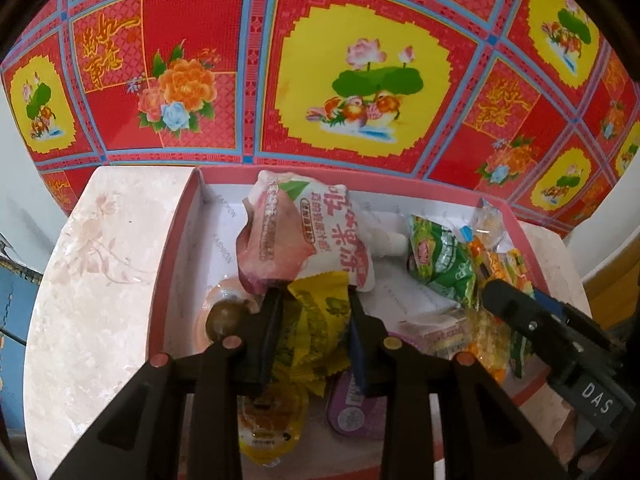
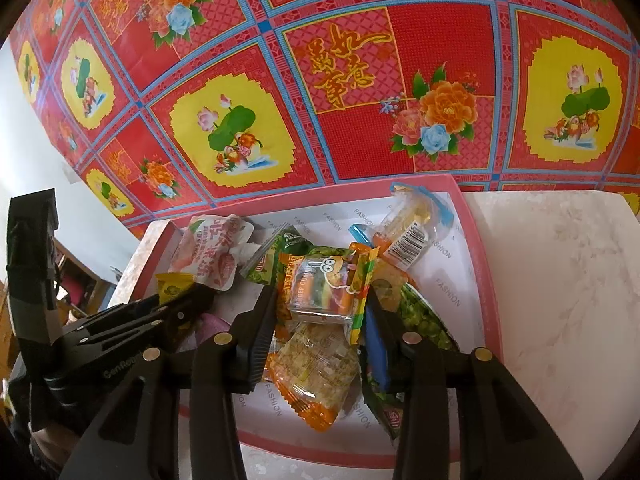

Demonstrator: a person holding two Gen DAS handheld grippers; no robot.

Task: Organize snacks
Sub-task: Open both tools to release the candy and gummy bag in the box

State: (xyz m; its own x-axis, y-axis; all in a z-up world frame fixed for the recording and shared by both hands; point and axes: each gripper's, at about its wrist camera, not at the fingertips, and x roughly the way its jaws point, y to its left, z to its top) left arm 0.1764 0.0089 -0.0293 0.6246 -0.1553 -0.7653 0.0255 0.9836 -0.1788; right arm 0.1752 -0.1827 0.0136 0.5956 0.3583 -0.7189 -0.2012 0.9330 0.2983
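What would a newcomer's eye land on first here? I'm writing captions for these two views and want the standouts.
First the loud red cloth with yellow lotus panels, filling the background behind the table. Next the pink-rimmed box of mixed snacks on the pale marble top. Then the black tongs: the left tongs pinch a yellow packet, the right tongs straddle a burger gummy packet.

We see even, soft daylight in both wrist views — colours on the red patterned cloth [image 1: 360,80] stay saturated, without glare. Shadows under the snack packets are faint. Fisheye bending curves the cloth's grid strongly, and black vignette fills the corners at 2 and 10 o'clock. Near gripper arms look slightly soft — mild overall blur.
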